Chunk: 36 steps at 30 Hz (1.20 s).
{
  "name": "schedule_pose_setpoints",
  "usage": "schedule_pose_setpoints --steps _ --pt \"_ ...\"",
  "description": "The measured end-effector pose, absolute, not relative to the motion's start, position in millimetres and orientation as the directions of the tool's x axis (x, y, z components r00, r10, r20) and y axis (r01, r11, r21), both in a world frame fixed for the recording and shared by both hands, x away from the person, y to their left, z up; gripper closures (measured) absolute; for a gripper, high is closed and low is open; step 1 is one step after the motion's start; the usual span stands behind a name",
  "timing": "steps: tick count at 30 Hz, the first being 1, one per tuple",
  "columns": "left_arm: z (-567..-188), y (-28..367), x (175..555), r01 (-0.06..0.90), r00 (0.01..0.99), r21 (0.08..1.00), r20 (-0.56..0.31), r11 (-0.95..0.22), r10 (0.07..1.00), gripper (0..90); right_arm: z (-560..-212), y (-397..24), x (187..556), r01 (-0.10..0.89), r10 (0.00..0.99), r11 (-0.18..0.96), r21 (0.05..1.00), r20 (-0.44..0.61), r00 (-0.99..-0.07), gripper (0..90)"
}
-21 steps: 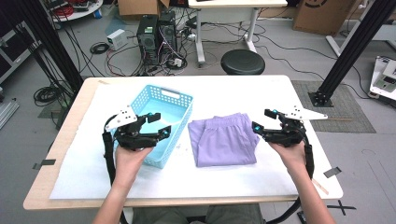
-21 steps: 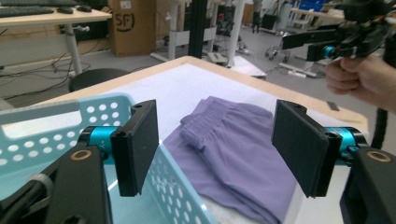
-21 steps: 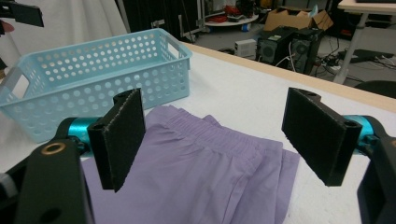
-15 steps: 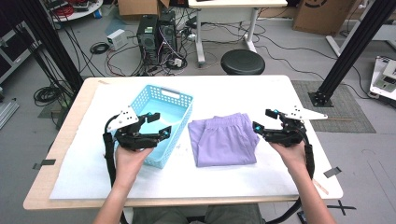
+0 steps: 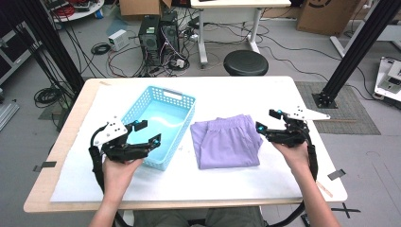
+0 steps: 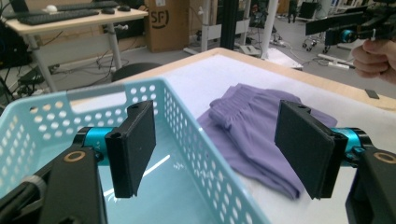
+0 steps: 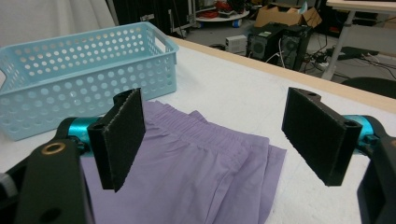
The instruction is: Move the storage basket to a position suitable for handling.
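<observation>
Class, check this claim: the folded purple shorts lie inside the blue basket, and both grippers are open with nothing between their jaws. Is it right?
Not quite. The purple shorts lie on the white table cover beside the blue basket, not inside it, as the high view shows. The rest stands: the left gripper and right gripper are open, with nothing between their jaws.

A grey floor (image 5: 71, 61) surrounds the wooden table (image 5: 56, 156) topped with a white sheet. Beyond the table's far edge stands a round black stool (image 5: 245, 62), with two black computer towers (image 5: 158, 32) and tangled cables to its left, a white-legged desk (image 5: 227, 19) behind it, and cardboard boxes (image 5: 326, 16) to its right.
</observation>
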<state>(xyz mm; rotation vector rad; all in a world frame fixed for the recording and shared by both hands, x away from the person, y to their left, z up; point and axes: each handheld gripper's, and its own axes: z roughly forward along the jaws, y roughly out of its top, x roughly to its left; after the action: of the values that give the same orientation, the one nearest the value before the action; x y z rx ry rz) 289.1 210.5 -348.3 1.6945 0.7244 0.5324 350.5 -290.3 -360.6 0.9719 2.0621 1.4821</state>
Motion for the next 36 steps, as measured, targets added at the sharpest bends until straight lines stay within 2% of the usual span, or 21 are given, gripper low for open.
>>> schedule_pose_setpoints --steps 10,20,27,36 --pt "-360.1 247.2 259.6 0.201 0.653 0.966 -0.006 -0.165 0.757 29.2 -360.5 -288.7 352.3 0.282 0.743 0.190 0.940 0.050 -0.667 21.8" --pt "-392.1 284.4 236.1 0.281 0.569 0.949 -0.044 -0.144 0.821 28.1 -360.2 -287.4 352.0 0.278 0.748 0.192 0.941 0.043 -0.662 21.8" --pt "-408.6 290.0 235.4 0.328 0.533 0.931 -0.044 -0.158 0.845 28.1 -361.6 -287.1 352.3 0.285 0.752 0.187 0.940 0.050 -0.657 21.8" --pt "-427.1 289.9 257.5 0.417 0.483 0.891 -0.052 -0.177 0.874 28.1 -362.9 -286.7 352.8 0.288 0.751 0.194 0.938 0.047 -0.658 21.8"
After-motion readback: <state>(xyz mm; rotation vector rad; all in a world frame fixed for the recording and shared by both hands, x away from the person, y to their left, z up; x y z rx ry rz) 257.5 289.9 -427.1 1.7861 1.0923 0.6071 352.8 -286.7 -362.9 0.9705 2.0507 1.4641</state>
